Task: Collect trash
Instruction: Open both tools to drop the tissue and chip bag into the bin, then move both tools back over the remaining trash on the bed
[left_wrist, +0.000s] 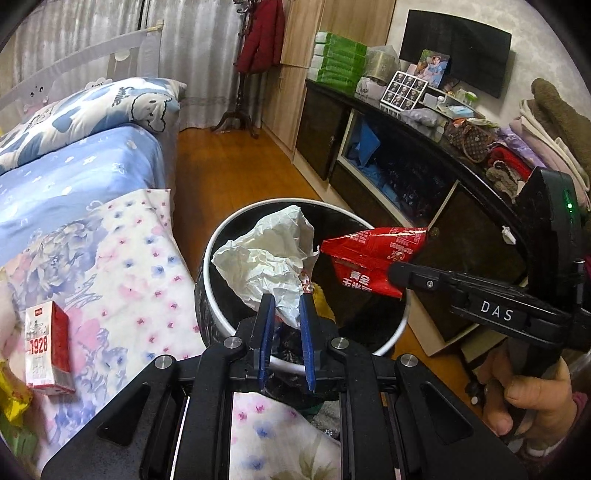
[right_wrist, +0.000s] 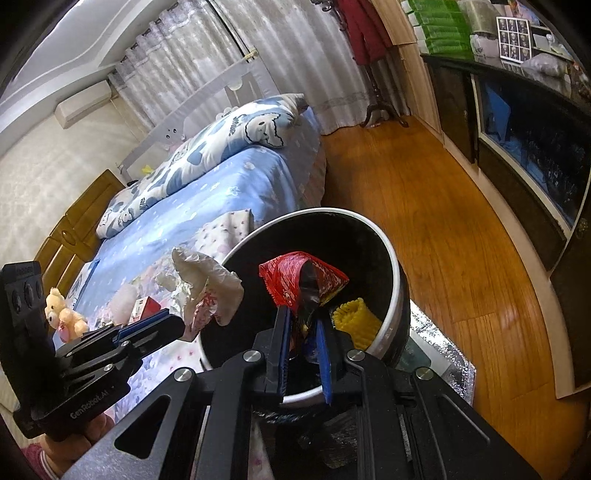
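Observation:
A round black trash bin with a white rim stands on the floor beside the bed. My left gripper is shut on a crumpled white wrapper and holds it over the bin's mouth. My right gripper is shut on a red snack packet, also held over the bin. A yellow piece of trash lies inside the bin.
A red and white "1928" box and a yellow packet lie on the floral quilt at the left. A dark cabinet with clutter runs along the right. Wooden floor lies between. A teddy bear sits on the bed.

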